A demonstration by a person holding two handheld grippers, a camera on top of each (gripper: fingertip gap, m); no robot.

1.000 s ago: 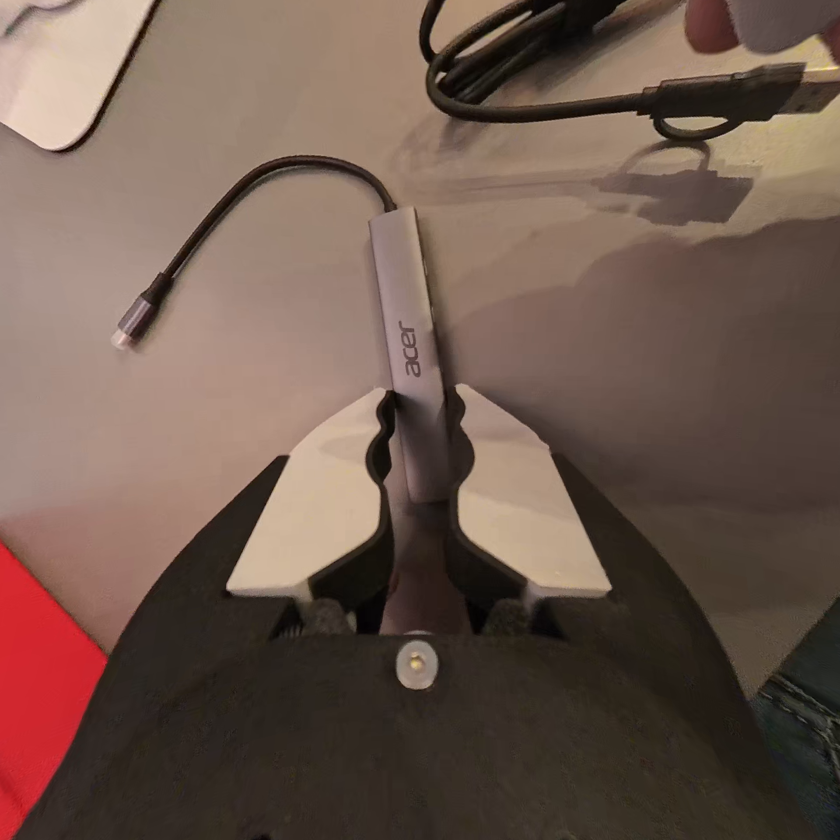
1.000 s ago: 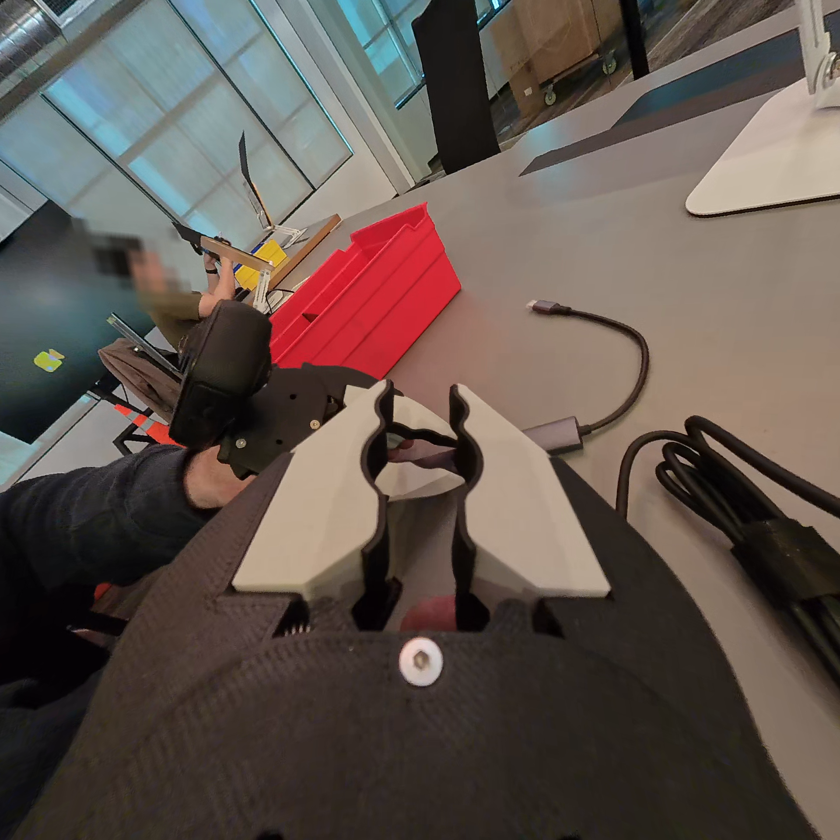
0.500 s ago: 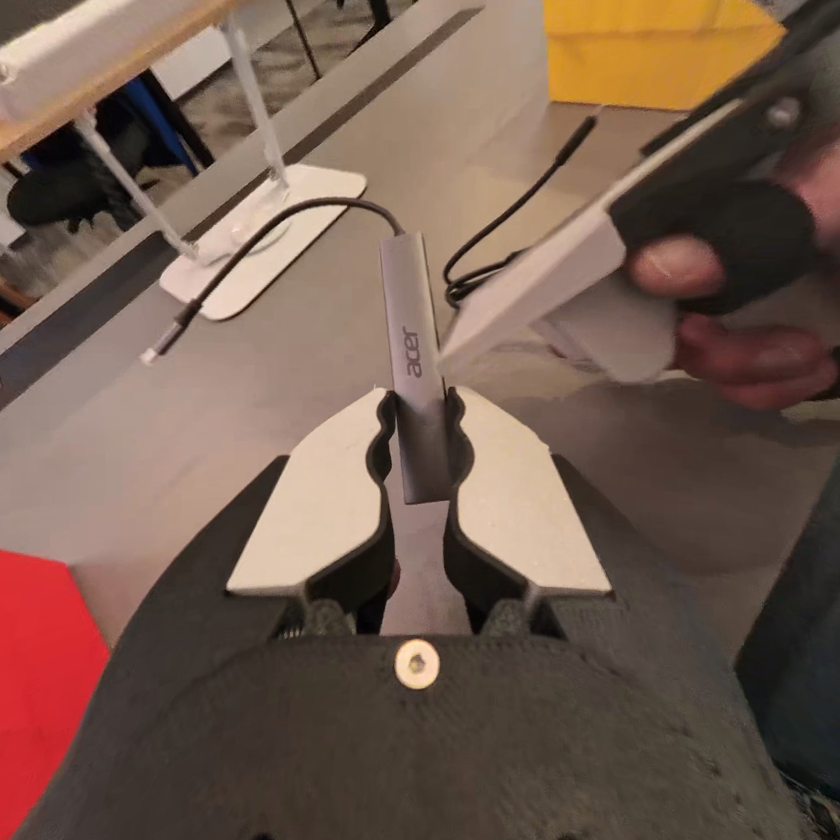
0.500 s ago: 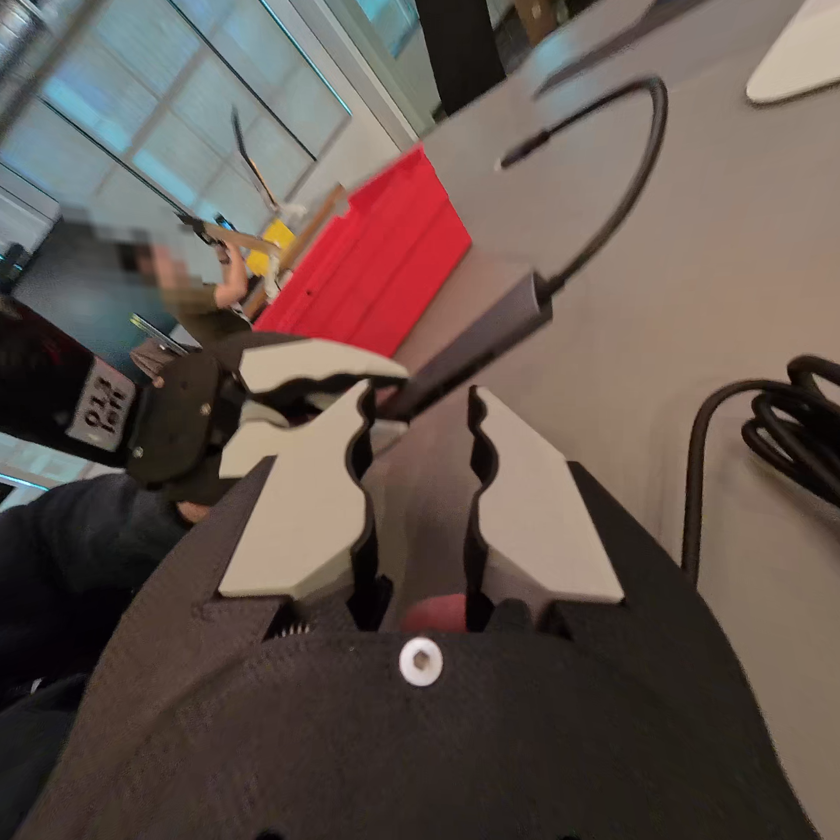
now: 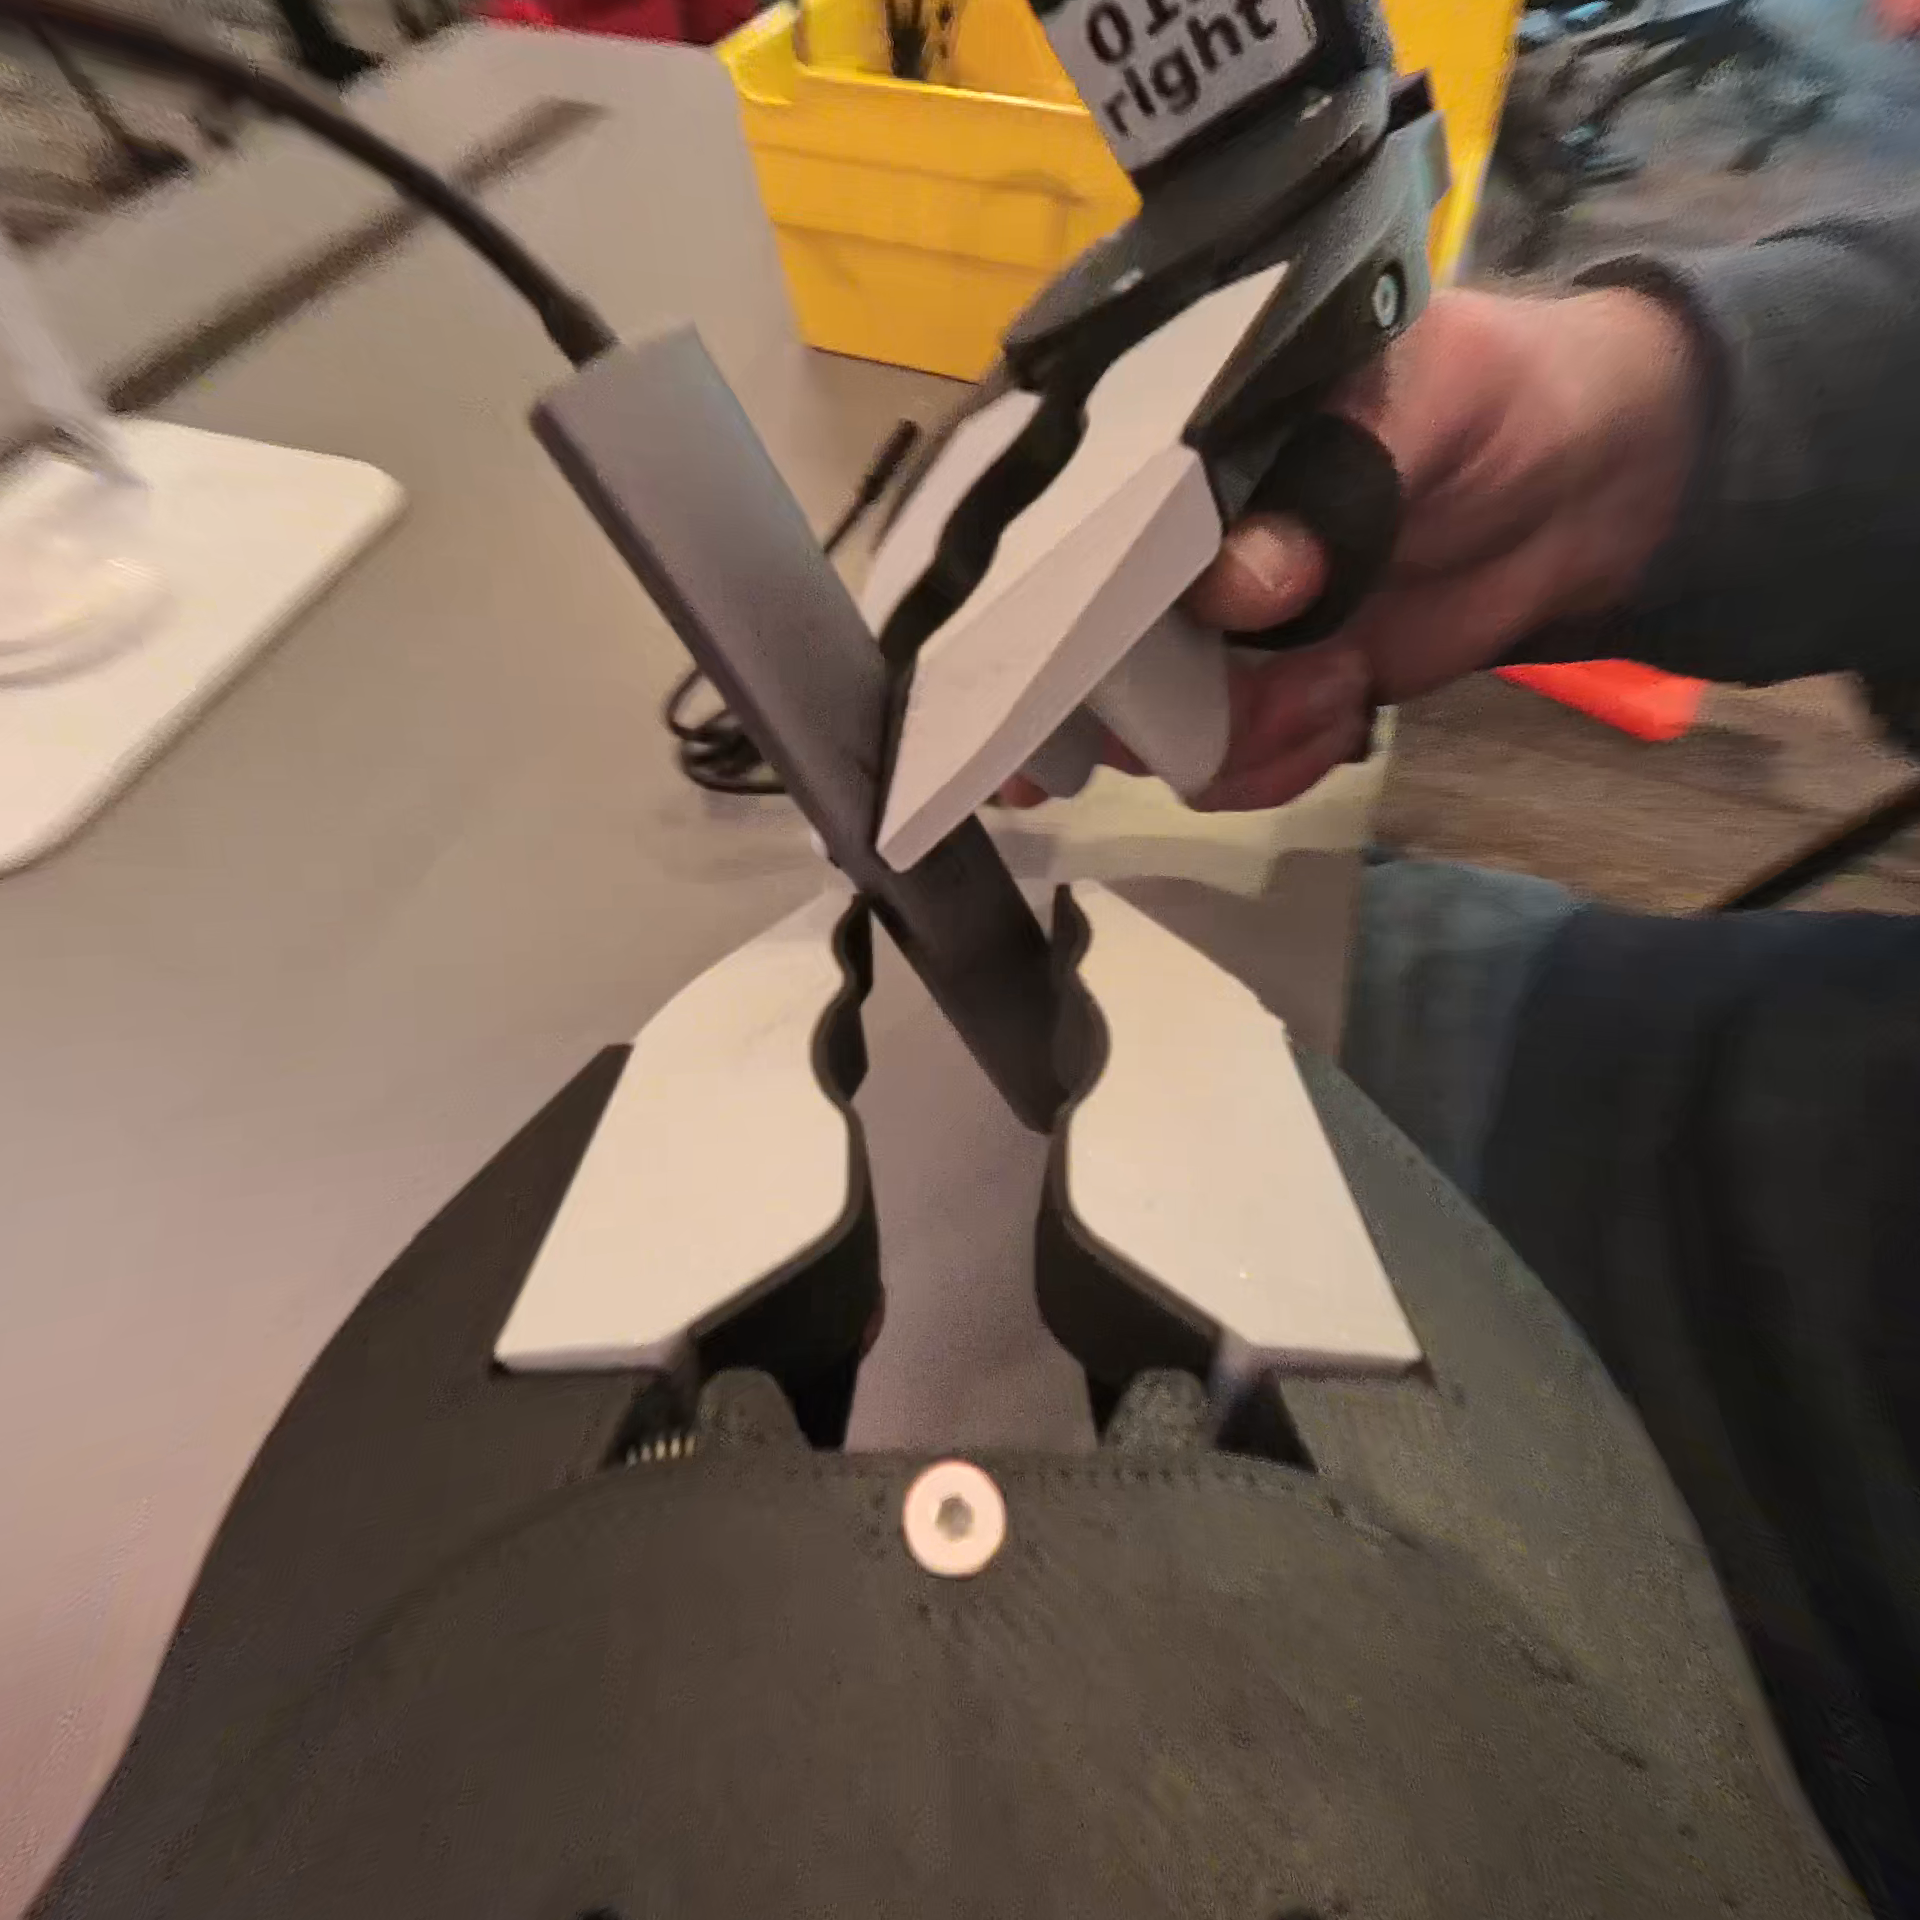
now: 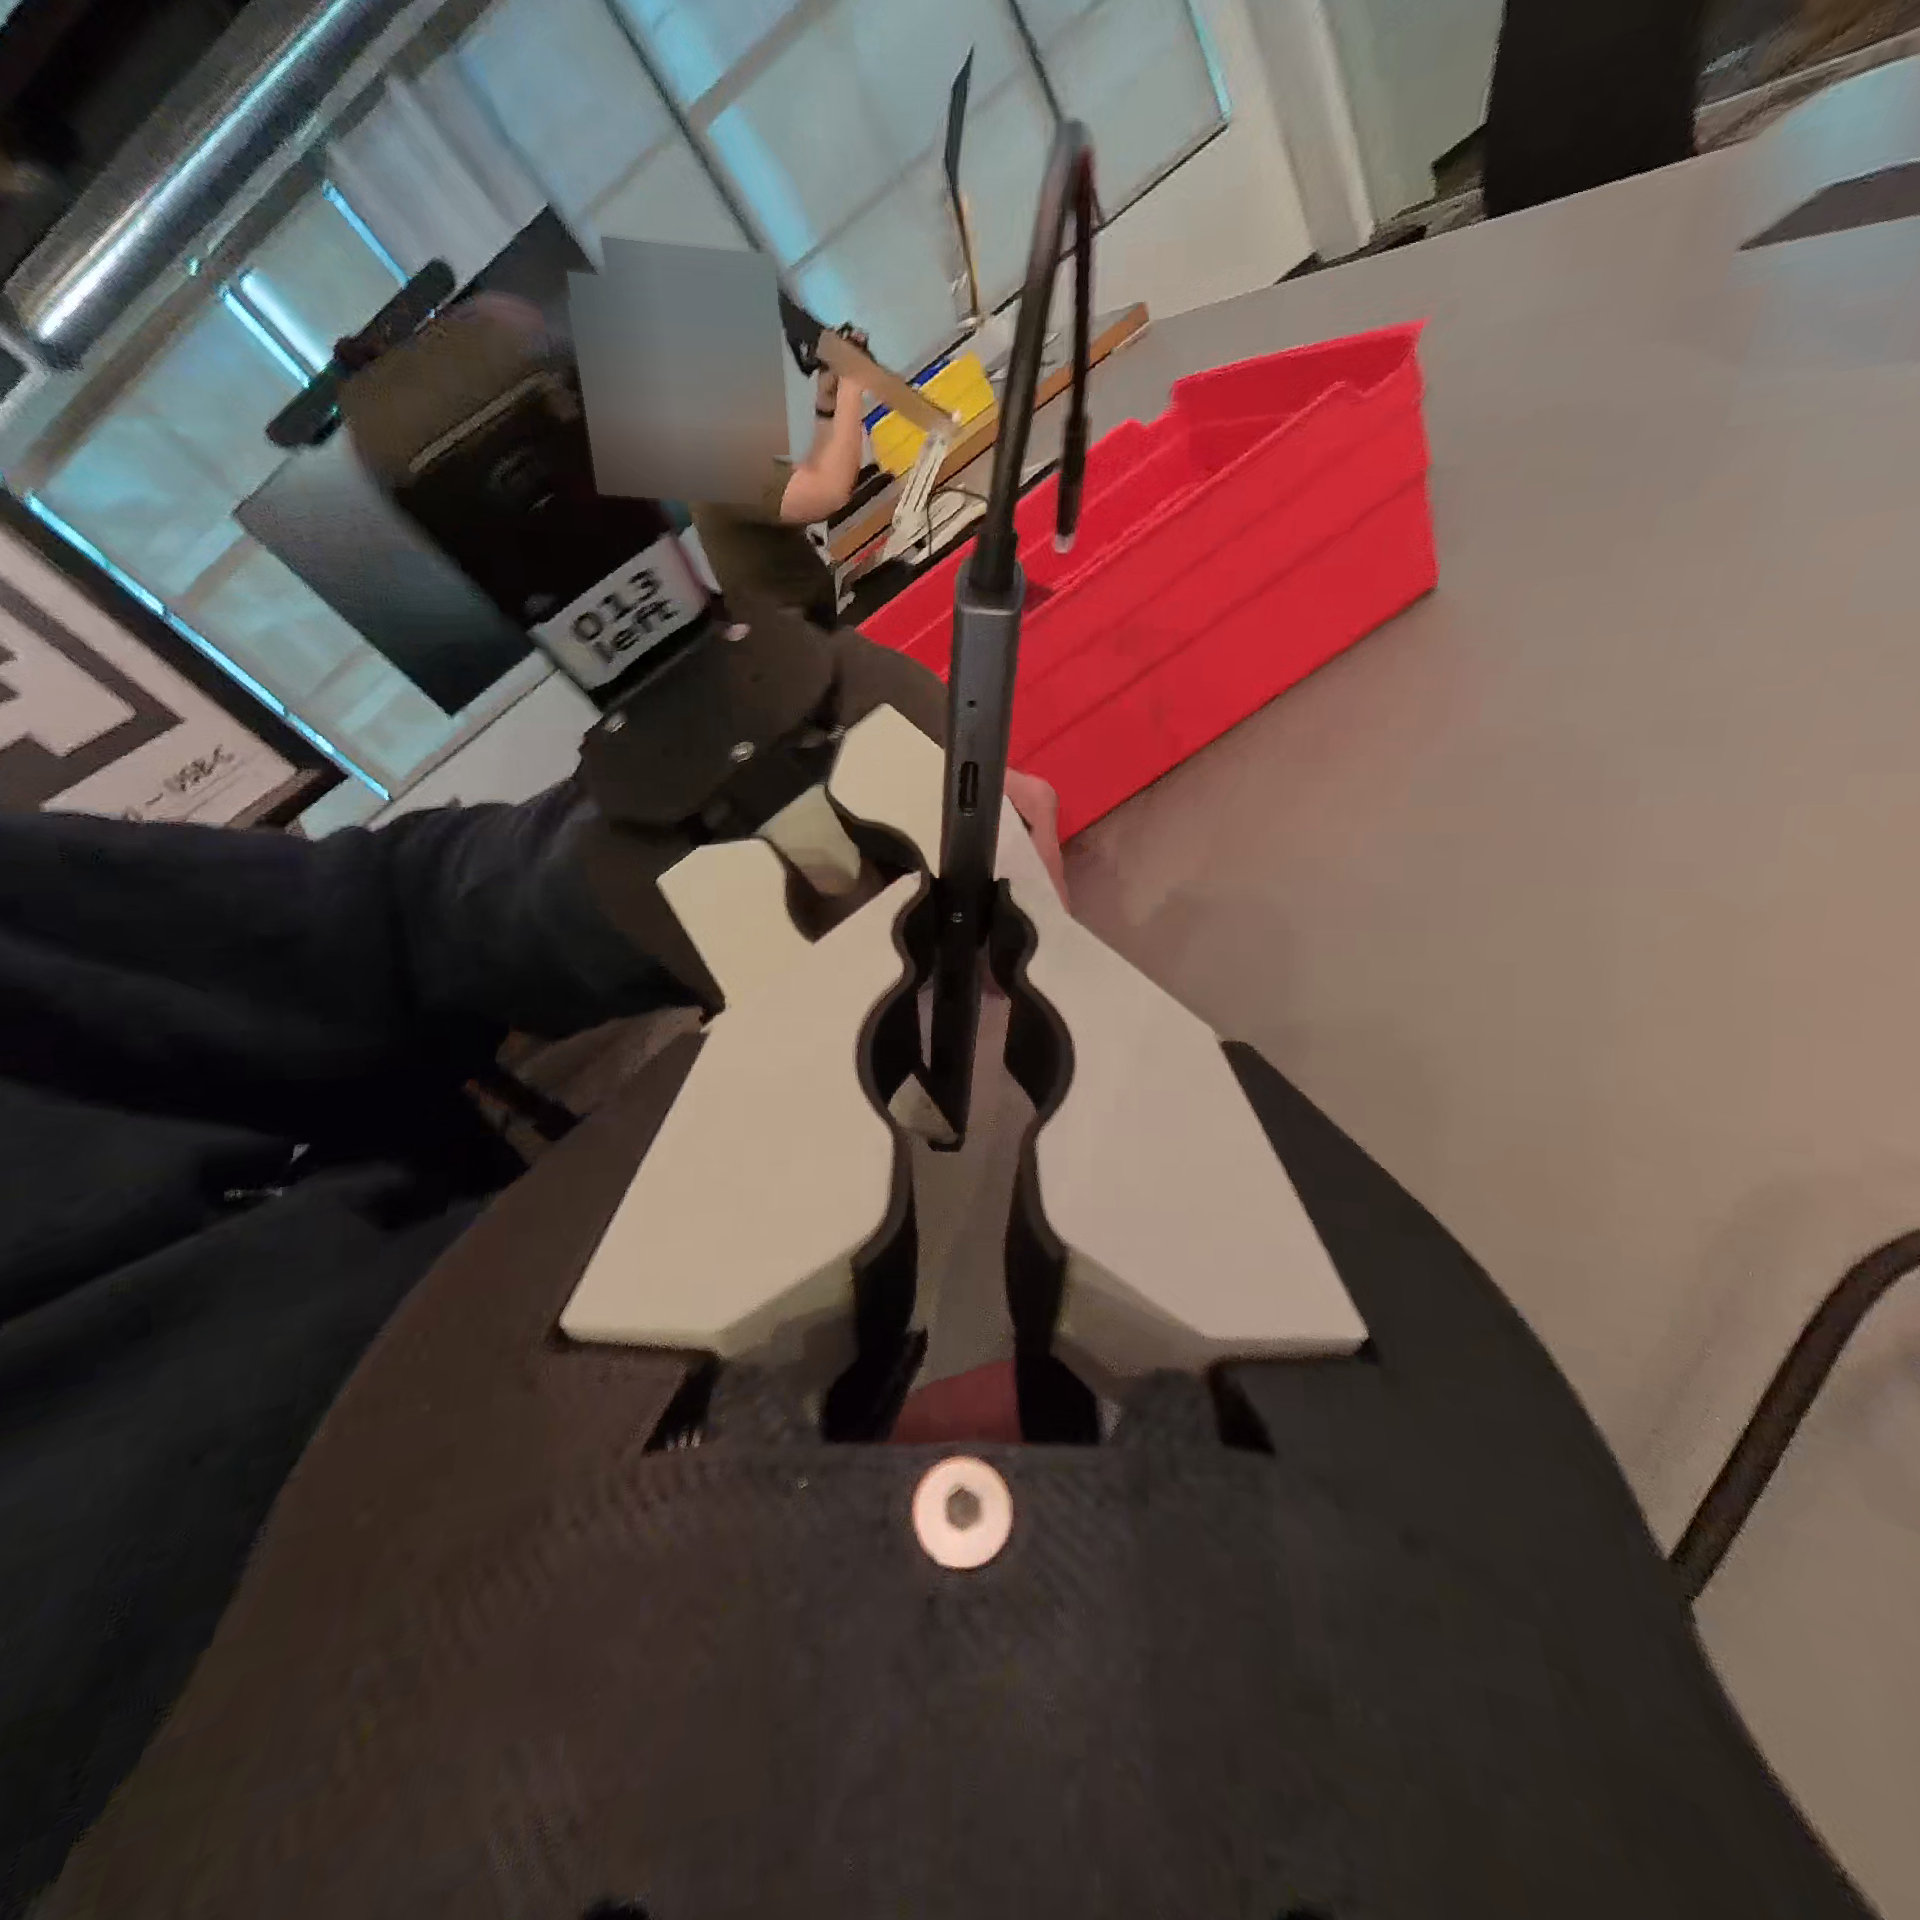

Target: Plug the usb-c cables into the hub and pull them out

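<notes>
Held off the grey desk [image 5: 312, 935]: USB hub [image 5: 727, 582], tilted toward 11 o'clock. Right hand-held gripper [image 6: 961, 914] clamped on its lower half; left hand-held gripper [image 5: 961, 935] parted, hub slanting loosely between. Likely a handover, freeing the side USB-C port [image 6: 968, 790] for plugging.

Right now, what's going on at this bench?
A person holds a claw in each hand and is passing the slim grey metal USB hub between them in mid-air. The right claw is shut on the hub's lower part; the left claw is open around its end. No USB-C cable is plugged in yet; the black cable bundle lies on the grey table.
</notes>
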